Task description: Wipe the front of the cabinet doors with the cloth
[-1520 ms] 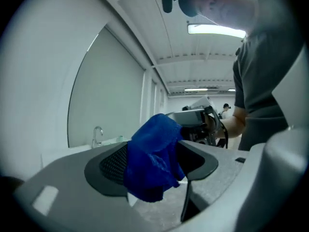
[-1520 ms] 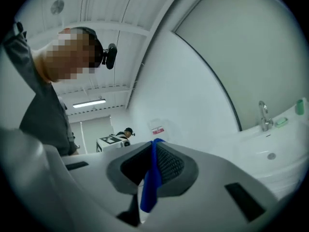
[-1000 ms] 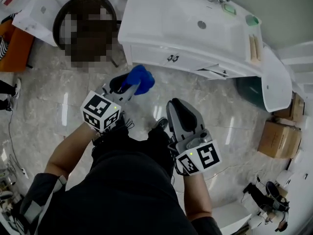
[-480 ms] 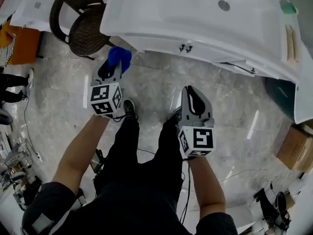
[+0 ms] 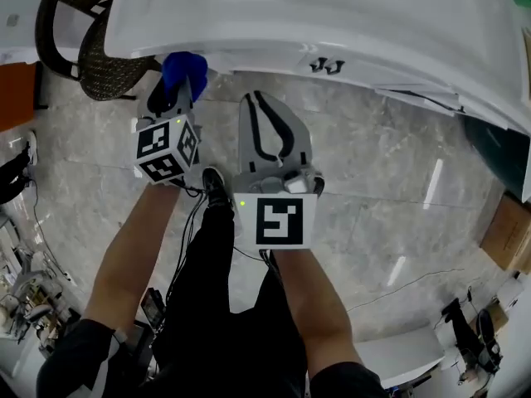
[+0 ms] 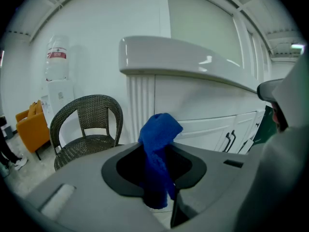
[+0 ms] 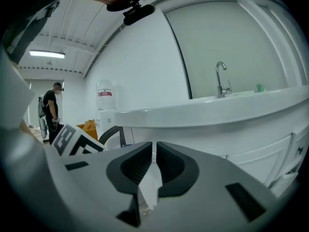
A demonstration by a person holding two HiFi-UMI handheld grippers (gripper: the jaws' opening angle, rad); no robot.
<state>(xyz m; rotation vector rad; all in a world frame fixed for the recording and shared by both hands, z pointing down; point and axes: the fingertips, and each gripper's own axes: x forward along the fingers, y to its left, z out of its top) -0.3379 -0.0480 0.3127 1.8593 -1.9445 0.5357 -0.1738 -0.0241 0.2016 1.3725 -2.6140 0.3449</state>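
Note:
A blue cloth (image 5: 184, 66) sticks out of my left gripper (image 5: 177, 88), which is shut on it, just in front of the white cabinet's left corner. In the left gripper view the cloth (image 6: 158, 132) stands up between the jaws, short of the cabinet doors (image 6: 212, 124) with their dark handles (image 6: 231, 140). The handles (image 5: 326, 65) also show in the head view under the countertop (image 5: 332, 15). My right gripper (image 5: 259, 99) is shut with nothing in it, close beside the left one. In its own view the right gripper (image 7: 153, 148) points at the cabinet below the counter.
A dark wicker chair (image 5: 87, 48) stands left of the cabinet; it also shows as the chair (image 6: 87, 124) in the left gripper view. A water dispenser (image 6: 58, 81) and an orange seat (image 6: 30, 124) stand further left. A faucet (image 7: 221, 81) rises from the counter. A person (image 7: 49, 111) stands far off. Cardboard boxes (image 5: 508, 230) lie right.
The view has closed in on the cabinet. My left gripper carried the cloth up to the cabinet's left corner. My right gripper swung left, up beside the left one.

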